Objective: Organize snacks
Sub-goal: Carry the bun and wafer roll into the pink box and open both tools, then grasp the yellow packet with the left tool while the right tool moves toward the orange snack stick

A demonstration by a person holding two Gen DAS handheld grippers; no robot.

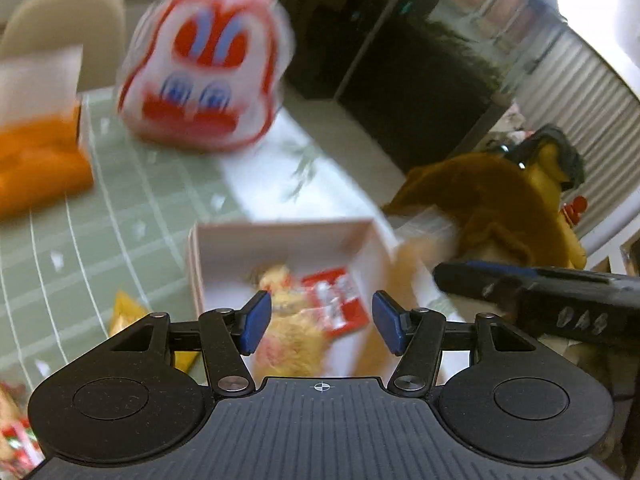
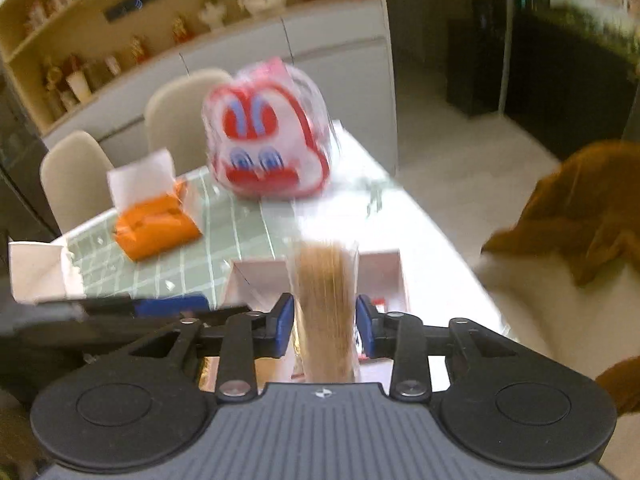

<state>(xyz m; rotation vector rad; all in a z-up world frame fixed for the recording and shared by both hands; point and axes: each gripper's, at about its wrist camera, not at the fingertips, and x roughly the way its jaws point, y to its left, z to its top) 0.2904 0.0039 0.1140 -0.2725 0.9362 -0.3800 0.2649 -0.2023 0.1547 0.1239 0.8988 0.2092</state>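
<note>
My left gripper (image 1: 322, 320) hangs open over a white box (image 1: 280, 240) that holds a yellow snack (image 1: 288, 312) and a red packet (image 1: 336, 300); nothing is between its pads. In the right wrist view a tan snack in a clear wrapper (image 2: 324, 300) stands upright between the blue pads of my right gripper (image 2: 324, 320), above the same white box (image 2: 380, 264). The snack is streaked while the fingers are sharp, and the pads stand just off its wrapper. The right gripper (image 1: 520, 300) also shows beside the box in the left wrist view.
A big red-and-white rabbit-face bag (image 2: 268, 144) and an orange tissue pack (image 2: 156, 228) lie on the green checked tablecloth (image 2: 224, 240) behind the box. A yellow packet (image 1: 124, 312) lies left of the box. A brown sleeve (image 1: 500, 208) is on the right. Chairs (image 2: 72, 184) stand beyond the table.
</note>
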